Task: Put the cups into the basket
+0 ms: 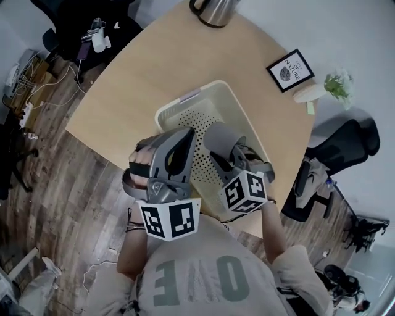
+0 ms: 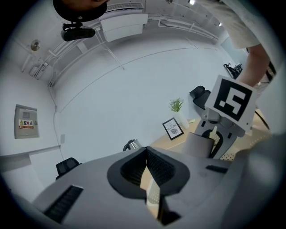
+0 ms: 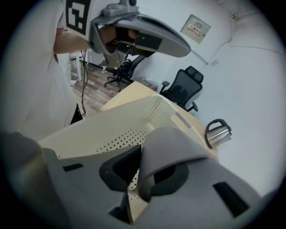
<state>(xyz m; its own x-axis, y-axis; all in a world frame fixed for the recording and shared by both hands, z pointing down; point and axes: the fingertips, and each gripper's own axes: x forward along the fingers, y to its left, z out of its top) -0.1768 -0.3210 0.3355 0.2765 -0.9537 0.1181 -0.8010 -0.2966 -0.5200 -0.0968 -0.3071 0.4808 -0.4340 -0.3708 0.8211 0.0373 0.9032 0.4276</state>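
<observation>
Wood-plank floor [image 1: 80, 185], white walls [image 2: 125, 103], black office chairs [image 1: 345, 145] around a tan table [image 1: 154, 68].

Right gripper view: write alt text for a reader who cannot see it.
The right gripper pinches the wall of a grey cup between its jaws, over a cream perforated basket on a wooden table. A steel kettle stands at the right, a black office chair behind, and the left gripper shows at the top.

Light wooden table with a rounded edge

The table [image 1: 142, 80] carries a cream perforated basket [image 1: 210, 102] near its front edge, a metal kettle [image 1: 213, 11] at the far end, and a framed picture [image 1: 290, 70] just beside a small potted plant [image 1: 327, 87].
</observation>
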